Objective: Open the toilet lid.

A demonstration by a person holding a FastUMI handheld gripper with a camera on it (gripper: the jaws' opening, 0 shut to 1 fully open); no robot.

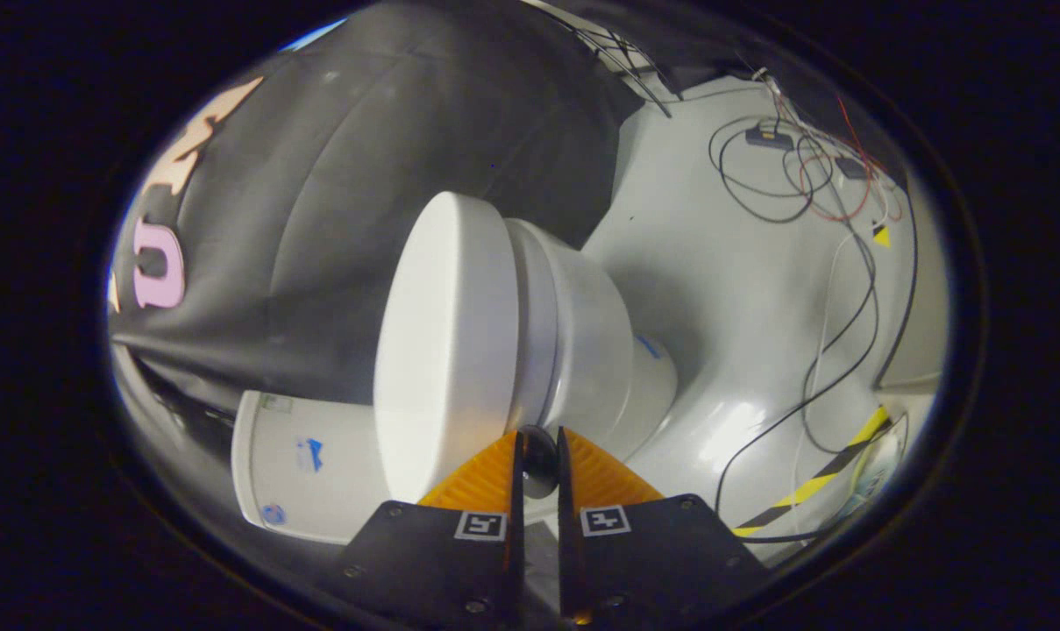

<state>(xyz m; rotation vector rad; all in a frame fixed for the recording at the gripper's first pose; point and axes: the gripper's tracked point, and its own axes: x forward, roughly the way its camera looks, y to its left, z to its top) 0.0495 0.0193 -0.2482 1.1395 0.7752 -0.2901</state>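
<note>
Toilet (582,342) took up the middle of your view, rolled on its side because of how you held the rig, with the pale floor (740,289) running off beyond it and the black booth cloth (337,219) behind. The tank (302,464) sat low, off to the left of the fingers, a couple of small blue marks on it.

The bit that mattered was the lid (446,342). It was down on the bowl, its broad flat top facing the cloth side, its long axis running roughly the same way your fingers pointed. The seam where lid met seat came down almost straight at the fingertips, so the lid's near rim lay just ahead of your gripper (540,438) and a touch to its left, with the bowl to the right.

Your fingers were nearly pressed together, just a thin slot between them and something small, dark and round sitting in that slot at the tips. I couldn't tell what it was, or whether the pads were really pinching it. They weren't on the lid, as far as I could see.

My guess is you'd have needed to get a tip under that near rim and swing the lid away from the bowl, toward the tank. Loose cables (810,175) lay well beyond, no bother.
</note>
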